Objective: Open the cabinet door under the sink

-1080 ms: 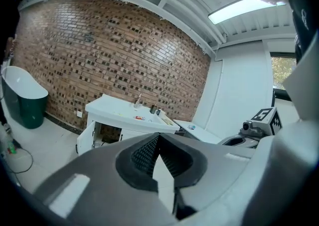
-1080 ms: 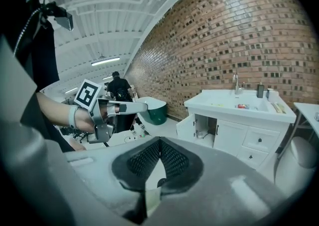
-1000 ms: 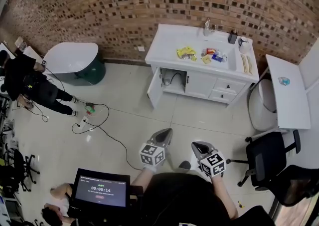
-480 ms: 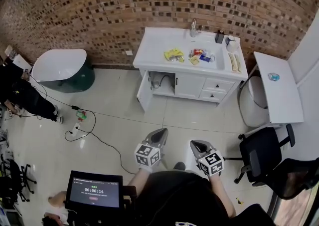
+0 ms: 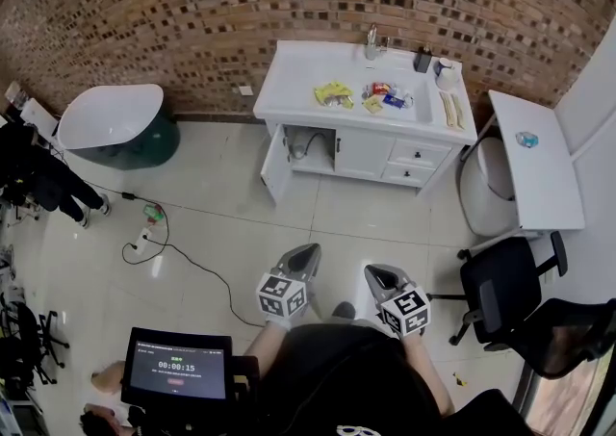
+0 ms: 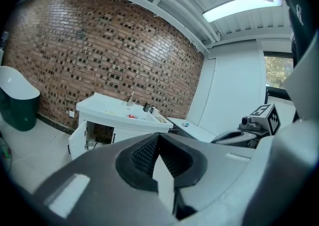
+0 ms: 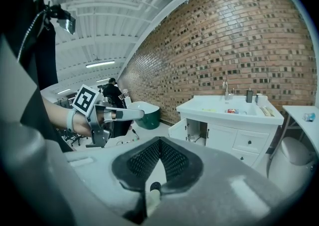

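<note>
The person stands on the tiled floor [image 5: 192, 232], well apart from the white sink cabinet [image 5: 385, 153] that is placed against the brick wall [image 5: 192, 11]. The left door [image 5: 275, 166] of this cabinet already stands open, turned out toward the floor, and the dark inside with a pipe [image 5: 306, 143] is visible behind it; the door next to it is closed. On the top of the cabinet, near the faucet [image 5: 372, 39], lie a yellow packet [image 5: 332, 93] and some other small packets. The left tool [image 5: 310, 251] and the right tool [image 5: 373, 272] are held side by side in front of the person, both pointing toward the cabinet and touching nothing. The jaws of the left tool are pressed together with nothing between them, and the jaws of the right tool also meet at their tips and are empty. A white bench [image 5: 534, 160] stands to the right of the cabinet, and a black chair [image 5: 500, 290] is near it.
</note>
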`<control>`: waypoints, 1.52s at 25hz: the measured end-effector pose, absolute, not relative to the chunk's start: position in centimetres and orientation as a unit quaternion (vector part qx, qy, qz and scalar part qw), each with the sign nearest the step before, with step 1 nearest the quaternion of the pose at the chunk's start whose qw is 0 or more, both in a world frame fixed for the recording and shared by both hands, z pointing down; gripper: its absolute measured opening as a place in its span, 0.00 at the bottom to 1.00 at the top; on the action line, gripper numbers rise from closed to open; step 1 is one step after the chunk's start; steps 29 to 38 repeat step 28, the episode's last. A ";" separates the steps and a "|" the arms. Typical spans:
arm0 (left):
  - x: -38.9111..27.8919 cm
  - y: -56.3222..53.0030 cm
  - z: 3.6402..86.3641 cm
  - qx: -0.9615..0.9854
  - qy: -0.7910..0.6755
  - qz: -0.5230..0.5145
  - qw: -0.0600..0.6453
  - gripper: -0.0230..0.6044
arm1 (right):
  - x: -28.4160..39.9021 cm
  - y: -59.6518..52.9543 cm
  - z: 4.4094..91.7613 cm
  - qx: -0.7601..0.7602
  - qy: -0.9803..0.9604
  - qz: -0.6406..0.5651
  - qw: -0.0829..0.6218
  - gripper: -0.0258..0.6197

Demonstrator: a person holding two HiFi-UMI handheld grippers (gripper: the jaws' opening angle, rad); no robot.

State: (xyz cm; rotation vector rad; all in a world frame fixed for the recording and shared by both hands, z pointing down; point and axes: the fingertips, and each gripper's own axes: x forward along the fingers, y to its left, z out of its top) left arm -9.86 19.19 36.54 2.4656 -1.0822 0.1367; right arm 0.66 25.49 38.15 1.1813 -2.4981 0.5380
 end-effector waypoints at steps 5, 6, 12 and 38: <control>-9.8 19.8 36.4 0.892 -0.393 0.049 0.219 0.06 | 0.6 26.1 37.9 0.410 -0.879 0.181 0.162 0.02; -9.8 19.9 36.4 0.892 -0.393 0.049 0.218 0.06 | 0.6 26.2 37.9 0.409 -0.880 0.180 0.162 0.02; -9.4 20.1 36.5 0.893 -0.390 0.052 0.219 0.06 | 0.9 26.5 38.1 0.413 -0.878 0.185 0.157 0.02; -8.5 19.9 36.0 0.894 -0.386 0.061 0.221 0.06 | 1.7 26.3 37.3 0.412 -0.879 0.189 0.147 0.02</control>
